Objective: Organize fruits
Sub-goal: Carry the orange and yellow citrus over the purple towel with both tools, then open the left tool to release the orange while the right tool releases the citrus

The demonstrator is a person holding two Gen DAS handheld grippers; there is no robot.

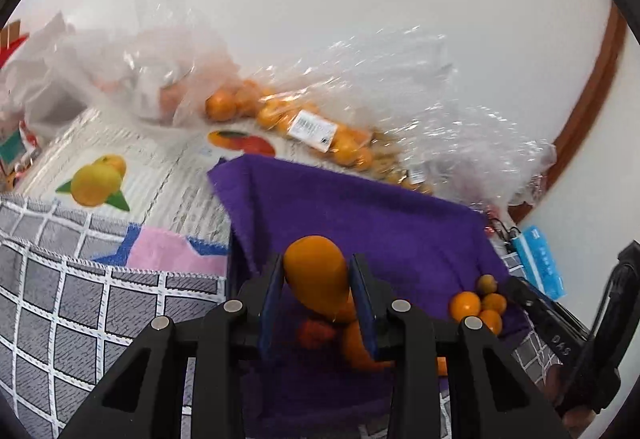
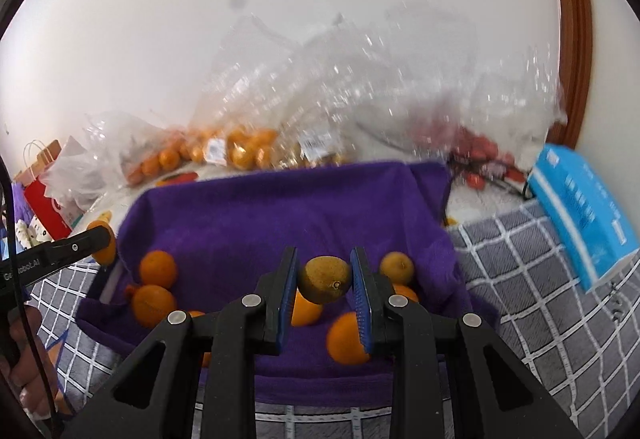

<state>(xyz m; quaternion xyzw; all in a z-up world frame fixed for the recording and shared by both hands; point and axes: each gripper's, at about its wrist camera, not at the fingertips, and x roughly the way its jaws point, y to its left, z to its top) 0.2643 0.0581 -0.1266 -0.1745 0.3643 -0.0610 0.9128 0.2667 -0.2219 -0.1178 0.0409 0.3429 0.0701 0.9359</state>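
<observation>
Your left gripper (image 1: 318, 281) is clamped on an elongated orange fruit (image 1: 318, 279), held over a purple cloth (image 1: 360, 207). At four o'clock from it, a cluster of small oranges (image 1: 480, 305) rests on the cloth. Your right gripper (image 2: 325, 279) grasps a greenish-brown fruit (image 2: 326, 279) above the same cloth (image 2: 280, 211), with loose oranges (image 2: 157, 268) at nine o'clock. Clear bags of oranges (image 2: 248, 147) lie beyond at twelve, a blue box (image 2: 580, 211) at two.

Right gripper (image 2: 325, 281) pinches a brownish-green fruit (image 2: 326, 279) between its fingers (image 2: 362, 289), over oranges (image 2: 157, 268) on the purple cloth (image 2: 280, 215).
</observation>
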